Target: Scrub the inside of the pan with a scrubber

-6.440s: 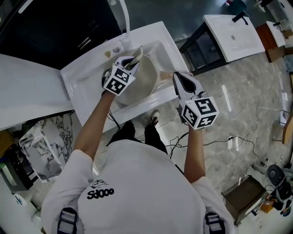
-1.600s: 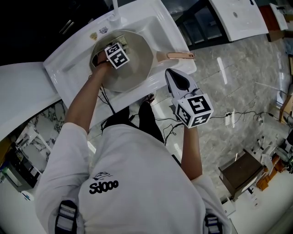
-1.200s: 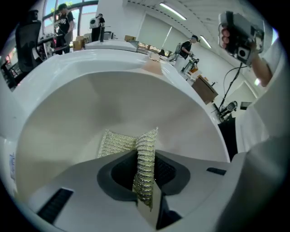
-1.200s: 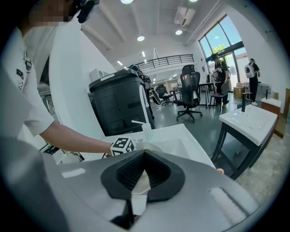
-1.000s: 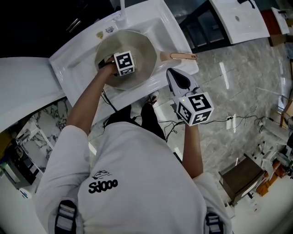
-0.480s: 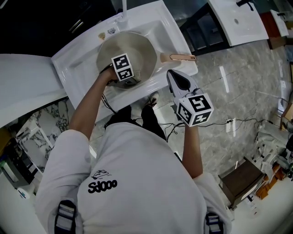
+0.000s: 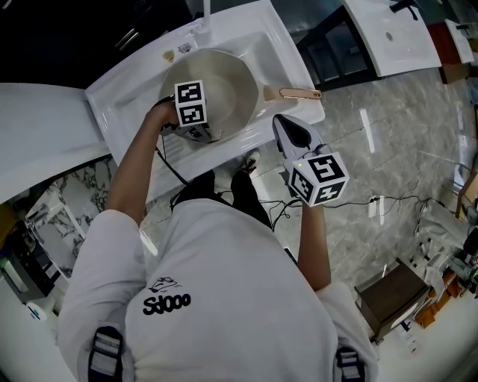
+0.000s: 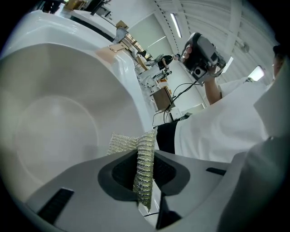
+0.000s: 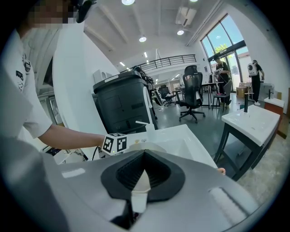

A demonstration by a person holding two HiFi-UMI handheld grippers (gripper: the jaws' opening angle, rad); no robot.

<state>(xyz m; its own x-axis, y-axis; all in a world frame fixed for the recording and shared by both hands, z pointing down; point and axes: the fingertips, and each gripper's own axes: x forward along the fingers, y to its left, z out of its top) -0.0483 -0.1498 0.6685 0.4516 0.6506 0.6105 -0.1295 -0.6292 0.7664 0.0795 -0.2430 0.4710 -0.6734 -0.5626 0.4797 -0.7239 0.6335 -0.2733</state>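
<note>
A pale round pan (image 7: pixel 231 82) lies in the white sink (image 7: pixel 134 97), its light wooden handle (image 7: pixel 296 93) pointing right over the sink's edge. My left gripper (image 7: pixel 199 133) is at the pan's near-left rim, shut on a silvery mesh scrubber (image 8: pixel 142 172). In the left gripper view the scrubber's tip lies against the pan's inner wall (image 8: pixel 54 118). My right gripper (image 7: pixel 278 119) hovers in front of the sink, below the handle and clear of it. Its jaws (image 9: pixel 141 176) look shut with nothing between them.
A faucet (image 7: pixel 205 9) stands at the sink's back edge. The white counter (image 7: pixel 37 142) continues to the left. A second white basin on a dark stand (image 7: pixel 388 30) is at the right. Cables (image 7: pixel 358 201) run over the marble floor. Office chairs and people (image 9: pixel 254 72) are far behind.
My left gripper has swept the scrubber from the pan's far-left side across to its near-left rim. The right gripper has stayed in place. Earlier the pan stood tilted; it now lies flat.
</note>
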